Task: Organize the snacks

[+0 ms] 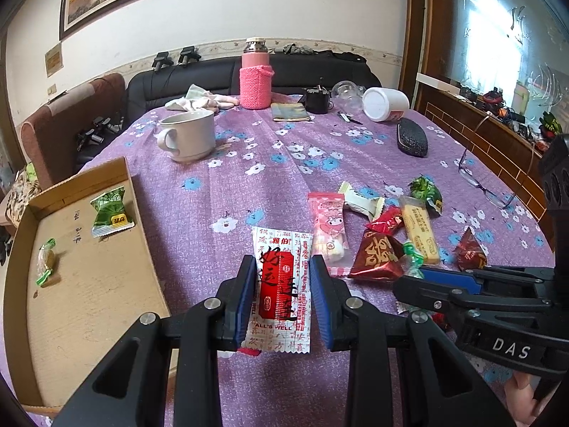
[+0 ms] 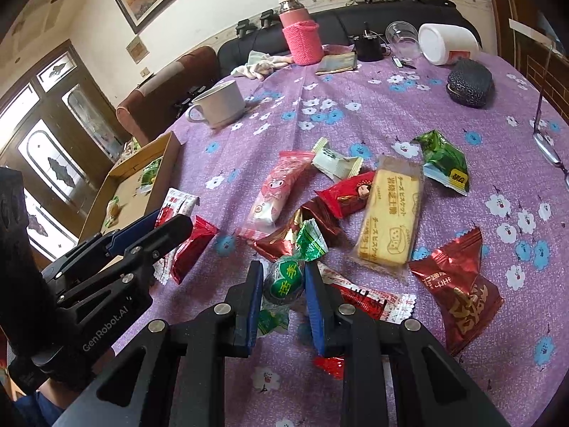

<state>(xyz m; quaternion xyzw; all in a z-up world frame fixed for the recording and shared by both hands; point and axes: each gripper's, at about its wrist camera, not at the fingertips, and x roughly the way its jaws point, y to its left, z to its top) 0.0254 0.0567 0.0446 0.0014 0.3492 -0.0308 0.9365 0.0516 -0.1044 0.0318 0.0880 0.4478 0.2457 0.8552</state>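
My left gripper (image 1: 282, 288) is shut on a white and red snack packet (image 1: 281, 281), held flat between its blue pads just above the purple cloth. A cardboard tray (image 1: 92, 284) lies to its left with a green packet (image 1: 111, 210) and a green-wrapped candy (image 1: 46, 261) in it. My right gripper (image 2: 284, 284) is shut on a round green-wrapped candy (image 2: 286, 279) at the near edge of the snack pile. That pile holds a pink packet (image 2: 275, 192), a yellow biscuit bar (image 2: 389, 213), red packets (image 2: 457, 284) and a green packet (image 2: 442, 162).
A white mug (image 1: 188, 137), a pink flask in a knitted sleeve (image 1: 255, 74), a white jar on its side (image 1: 386, 104), a dark glasses case (image 1: 412, 137) and spectacles (image 1: 487, 185) stand further back on the flowered tablecloth (image 1: 249, 185). A dark sofa runs behind the table.
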